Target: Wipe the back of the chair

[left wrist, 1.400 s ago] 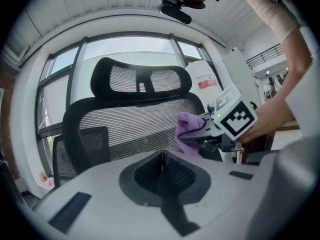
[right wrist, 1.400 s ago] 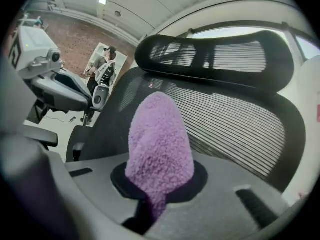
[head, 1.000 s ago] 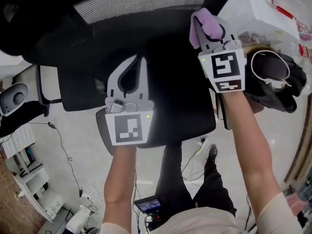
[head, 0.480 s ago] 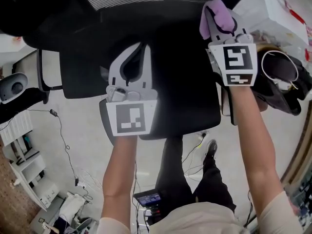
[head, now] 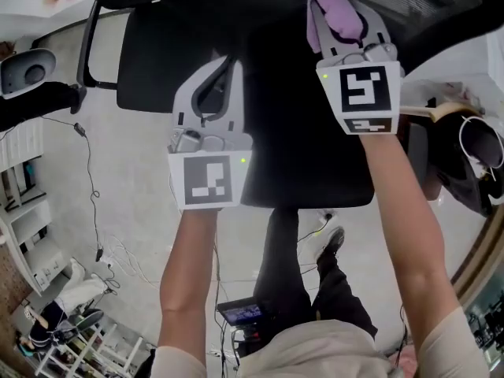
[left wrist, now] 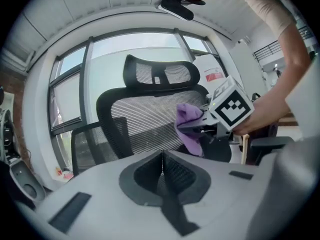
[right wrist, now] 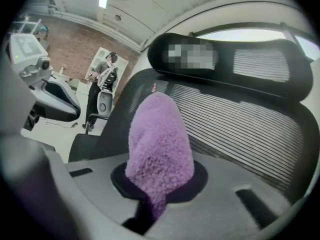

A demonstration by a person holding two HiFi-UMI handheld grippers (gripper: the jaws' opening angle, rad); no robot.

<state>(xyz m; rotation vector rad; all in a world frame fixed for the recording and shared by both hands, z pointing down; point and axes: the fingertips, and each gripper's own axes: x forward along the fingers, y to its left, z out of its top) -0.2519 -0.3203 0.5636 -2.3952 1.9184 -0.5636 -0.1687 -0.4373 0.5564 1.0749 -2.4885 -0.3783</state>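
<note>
The purple cloth is clamped tight in the right claw, bunched up and pointed at the mesh back of the black chair. It's held close to the right side of the mesh, though actual contact can't be made out. The left claw is pinched together with nothing in it, parked over the seat and apart from the cloth. The headrest is seen above the mesh, with a big window behind it. Round about, a loose cable is strewn over the pale floor, white shelving is tucked at the left edge, and a black bag is lodged just right of the chair. A person is spotted far off by a brick wall.
</note>
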